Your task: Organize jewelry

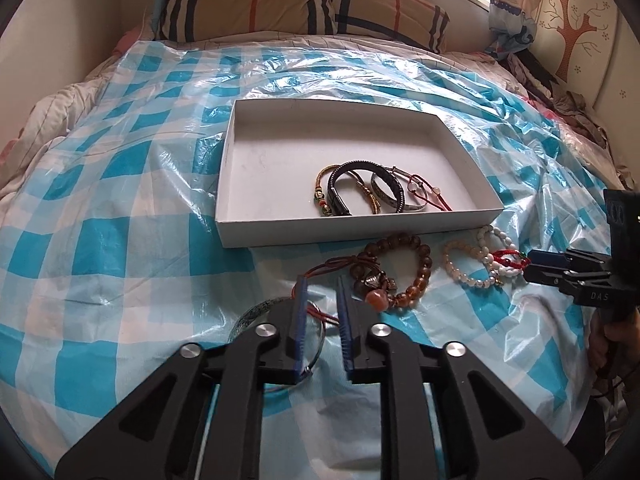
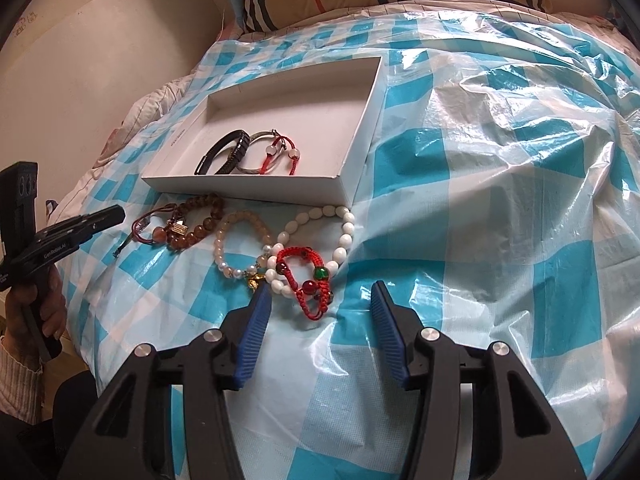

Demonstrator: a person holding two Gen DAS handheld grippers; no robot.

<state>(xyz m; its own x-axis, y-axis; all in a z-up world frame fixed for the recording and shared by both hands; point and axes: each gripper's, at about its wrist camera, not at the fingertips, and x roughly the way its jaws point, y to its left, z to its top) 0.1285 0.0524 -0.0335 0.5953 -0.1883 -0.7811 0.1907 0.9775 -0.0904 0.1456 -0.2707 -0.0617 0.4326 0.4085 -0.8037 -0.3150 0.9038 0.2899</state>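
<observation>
A white box (image 1: pixel 360 226) (image 2: pixel 248 189) on the bed holds several bracelets, among them a black band (image 1: pixel 340 184) (image 2: pixel 224 148) and a silver bangle (image 2: pixel 256 138). In front of it lie a brown bead bracelet (image 1: pixel 424 268) (image 2: pixel 204 222), a pale bead bracelet (image 1: pixel 460 272) (image 2: pixel 230 240), a white bead bracelet (image 1: pixel 496 236) (image 2: pixel 346 232) and a red cord bracelet (image 1: pixel 508 258) (image 2: pixel 308 276). My left gripper (image 1: pixel 321 284) (image 2: pixel 116 214) is open over a dark red cord (image 1: pixel 320 314) and a grey-green bangle (image 1: pixel 248 314). My right gripper (image 2: pixel 320 286) (image 1: pixel 536 264) stands open, the red cord bracelet lying loose between its tips.
A blue-and-white checked plastic sheet (image 1: pixel 120 200) (image 2: pixel 500 200) covers the bed, crumpled to the right. A plaid pillow (image 1: pixel 280 0) lies at the head, a wall (image 2: pixel 100 60) on the left, and clothes (image 1: pixel 568 100) at the right. A person's hand (image 2: pixel 40 304) holds the left gripper.
</observation>
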